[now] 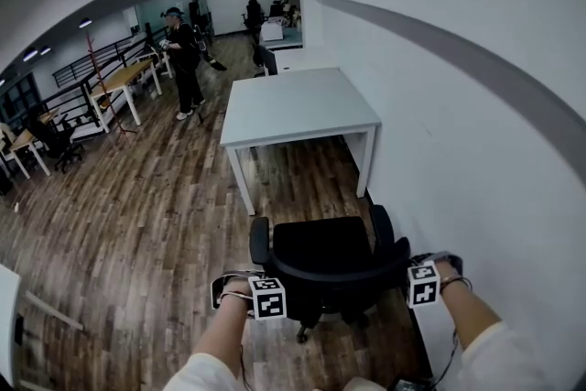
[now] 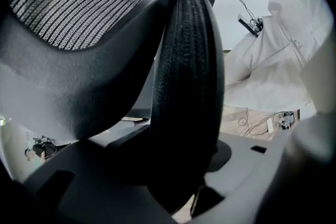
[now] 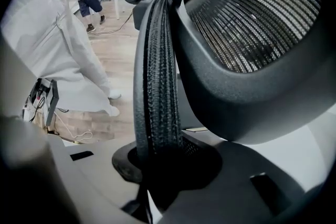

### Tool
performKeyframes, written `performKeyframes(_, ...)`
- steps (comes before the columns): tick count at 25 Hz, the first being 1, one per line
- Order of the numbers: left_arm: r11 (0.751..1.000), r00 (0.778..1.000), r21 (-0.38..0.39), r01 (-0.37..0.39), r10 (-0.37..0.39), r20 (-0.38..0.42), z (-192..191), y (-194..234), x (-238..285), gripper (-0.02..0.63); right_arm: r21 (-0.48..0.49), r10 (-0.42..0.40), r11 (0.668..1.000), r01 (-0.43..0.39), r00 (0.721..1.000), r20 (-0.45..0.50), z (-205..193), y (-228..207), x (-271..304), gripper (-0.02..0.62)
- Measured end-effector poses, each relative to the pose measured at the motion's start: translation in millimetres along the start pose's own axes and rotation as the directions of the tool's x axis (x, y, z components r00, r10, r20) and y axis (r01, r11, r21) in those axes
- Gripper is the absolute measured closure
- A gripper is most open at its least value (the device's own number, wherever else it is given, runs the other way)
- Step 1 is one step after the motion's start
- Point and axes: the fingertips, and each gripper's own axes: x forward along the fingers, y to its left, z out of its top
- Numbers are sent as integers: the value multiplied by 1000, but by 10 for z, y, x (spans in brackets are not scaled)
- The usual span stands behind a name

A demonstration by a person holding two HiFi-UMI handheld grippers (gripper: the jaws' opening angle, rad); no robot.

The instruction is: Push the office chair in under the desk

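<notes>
A black office chair [image 1: 320,250] stands on the wood floor just in front of the white desk [image 1: 295,105], its seat facing the desk and outside it. My left gripper [image 1: 266,290] grips the left end of the backrest's top rim, my right gripper [image 1: 419,277] the right end. In the left gripper view the thick black backrest rim [image 2: 189,60] runs down between the jaws of the left gripper [image 2: 178,176], mesh back to its left. The right gripper view shows the ribbed rim [image 3: 157,71] seated between the jaws of the right gripper [image 3: 157,176].
A white wall [image 1: 458,105] runs close along the right of chair and desk. A person [image 1: 183,59] stands far back left among other desks [image 1: 124,82] and a railing. Cables [image 3: 63,134] lie on the floor behind me. Wood floor [image 1: 137,224] spreads to the left.
</notes>
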Motion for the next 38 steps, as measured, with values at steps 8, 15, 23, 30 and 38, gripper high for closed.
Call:
performKeyframes(8, 1000, 1000, -9, -7, 7, -4, -82, 533, 58, 399, -22, 2, 1000, -1, 1000, 16, 96, -545, 139, 491)
performKeyframes(15, 1000, 1000, -29, -6, 6, -9, -153, 966, 160, 399, -46, -14, 999, 15, 1000, 24, 127, -1037, 321, 494)
performKeyframes(23, 999, 1000, -49, -9, 8, -18, -166, 1316, 200, 399, -69, -20, 997, 22, 999, 34, 111, -1443, 440, 497)
performKeyframes(30, 998, 1000, -59, -18, 17, -14, -180, 1535, 227, 399, -79, -18, 997, 22, 999, 41, 121, -1668, 509, 497)
performKeyframes(38, 997, 1000, -65, -28, 27, -11, -189, 1961, 296, 399, -85, -23, 996, 26, 999, 36, 98, -2087, 657, 499)
